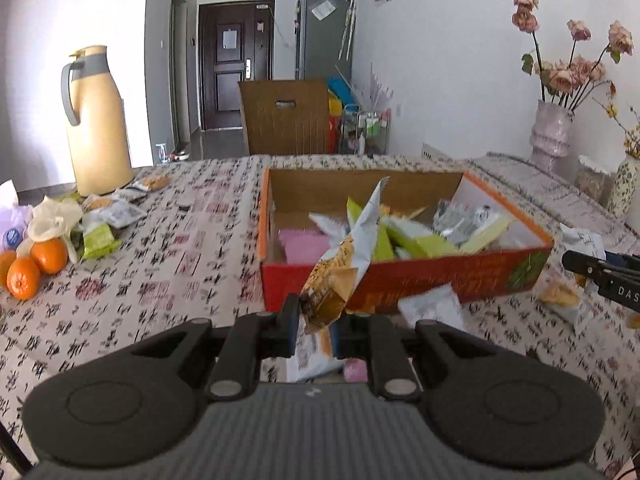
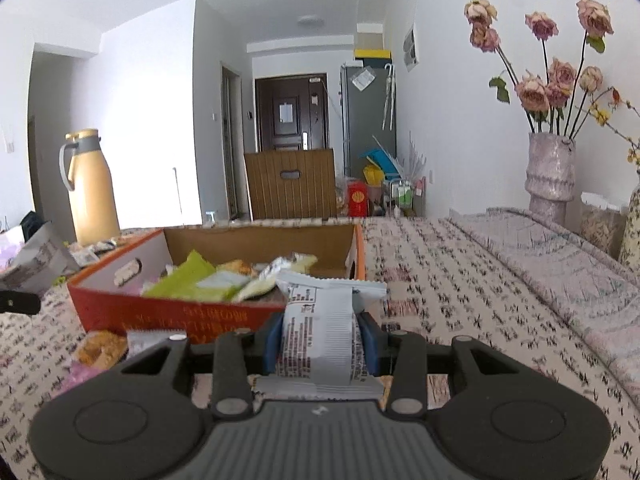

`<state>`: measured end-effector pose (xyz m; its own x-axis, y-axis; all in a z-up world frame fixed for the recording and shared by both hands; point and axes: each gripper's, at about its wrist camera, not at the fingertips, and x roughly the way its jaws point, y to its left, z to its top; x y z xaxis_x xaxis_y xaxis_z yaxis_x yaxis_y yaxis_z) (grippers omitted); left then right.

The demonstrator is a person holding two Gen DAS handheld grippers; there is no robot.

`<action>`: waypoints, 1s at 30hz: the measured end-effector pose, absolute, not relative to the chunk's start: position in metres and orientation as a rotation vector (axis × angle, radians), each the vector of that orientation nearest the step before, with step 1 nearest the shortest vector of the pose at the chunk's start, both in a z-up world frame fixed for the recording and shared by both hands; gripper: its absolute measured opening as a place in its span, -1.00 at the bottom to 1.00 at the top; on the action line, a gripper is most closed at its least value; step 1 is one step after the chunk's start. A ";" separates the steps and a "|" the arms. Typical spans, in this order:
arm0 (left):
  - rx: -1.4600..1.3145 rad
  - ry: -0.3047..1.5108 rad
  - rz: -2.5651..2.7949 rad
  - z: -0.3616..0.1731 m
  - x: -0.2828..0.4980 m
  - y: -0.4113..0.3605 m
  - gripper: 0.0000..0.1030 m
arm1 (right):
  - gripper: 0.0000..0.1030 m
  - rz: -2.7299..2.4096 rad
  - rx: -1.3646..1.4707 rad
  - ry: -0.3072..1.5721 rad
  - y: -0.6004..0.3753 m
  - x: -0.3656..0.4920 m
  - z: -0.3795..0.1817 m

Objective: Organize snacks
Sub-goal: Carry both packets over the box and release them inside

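An open orange-red cardboard box (image 1: 440, 276) sits on the patterned tablecloth and holds several snack packets; it also shows in the right wrist view (image 2: 160, 312). My left gripper (image 1: 314, 320) is shut on an orange-and-white snack packet (image 1: 344, 264) and holds it upright just in front of the box's near wall. My right gripper (image 2: 322, 340) is shut on a white snack packet (image 2: 320, 320) with black print, held near the box's right front corner. The right gripper's tip shows in the left wrist view (image 1: 600, 276), right of the box.
A yellow thermos jug (image 1: 96, 124) stands at the back left, with loose snack packets (image 1: 116, 212) and oranges (image 1: 36, 264) near it. More packets (image 1: 432, 304) lie before the box and at its right (image 1: 564, 296). A vase of dried roses (image 2: 550, 172) stands at the right.
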<state>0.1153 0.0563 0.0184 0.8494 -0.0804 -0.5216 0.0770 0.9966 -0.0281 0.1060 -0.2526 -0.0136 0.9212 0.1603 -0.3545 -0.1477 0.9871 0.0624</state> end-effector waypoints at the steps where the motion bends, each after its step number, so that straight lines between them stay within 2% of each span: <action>1: -0.010 0.540 -0.085 0.022 0.118 0.054 -0.70 | -0.24 0.159 0.035 0.357 -0.252 0.108 -0.010; 20: -0.048 0.438 -0.101 0.054 0.187 0.016 -0.70 | -0.24 0.203 0.010 0.277 -0.222 0.189 0.028; 30: -0.058 0.458 -0.066 0.036 0.227 0.011 -0.70 | -0.24 0.202 0.032 0.299 -0.216 0.226 0.009</action>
